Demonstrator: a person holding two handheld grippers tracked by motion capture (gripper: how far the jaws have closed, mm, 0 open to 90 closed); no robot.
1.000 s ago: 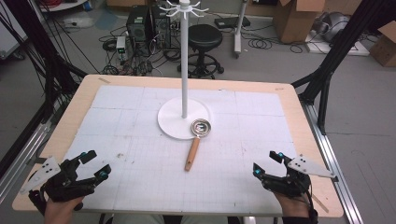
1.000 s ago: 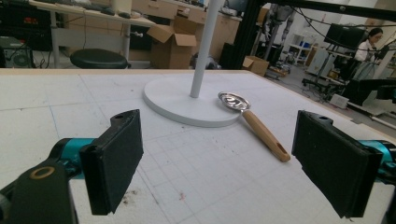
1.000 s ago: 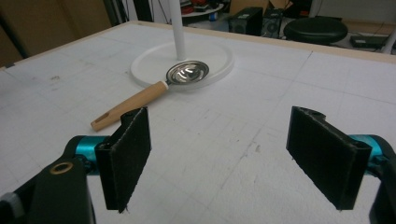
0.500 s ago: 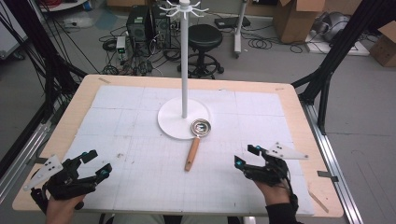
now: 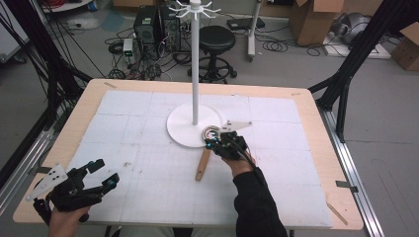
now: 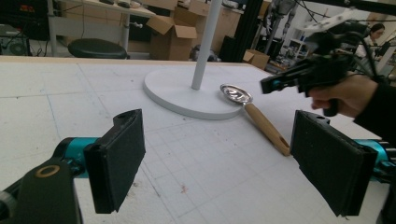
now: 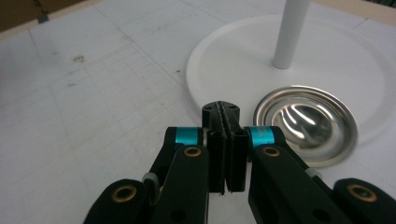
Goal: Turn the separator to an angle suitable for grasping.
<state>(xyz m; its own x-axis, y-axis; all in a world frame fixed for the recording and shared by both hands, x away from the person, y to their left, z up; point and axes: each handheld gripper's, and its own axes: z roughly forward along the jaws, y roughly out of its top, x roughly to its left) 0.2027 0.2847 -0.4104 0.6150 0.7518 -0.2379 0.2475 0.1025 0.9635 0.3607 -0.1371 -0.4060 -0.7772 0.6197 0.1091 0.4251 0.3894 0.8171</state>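
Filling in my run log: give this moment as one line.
left hand-held gripper: open, near table edge | right hand-held gripper: shut, empty, beside ladle bowl | ladle: bowl on stand base, handle on table

Beyond the far edge of the counter (image 5: 316, 106) we see a grey floor (image 5: 296, 69) strewn with cables (image 5: 284, 47), a black round stool (image 5: 216, 38), dark computer towers (image 5: 153, 24), cardboard boxes (image 5: 311, 19) toward the far right corner, and black frame struts (image 5: 356, 54) at both sides.

Wooden table (image 5: 316, 123) mid-frame with a white gridded mat (image 5: 148, 173) on top; a white stand base (image 5: 183, 129) and wooden-handled ladle (image 5: 203, 162) sit center.
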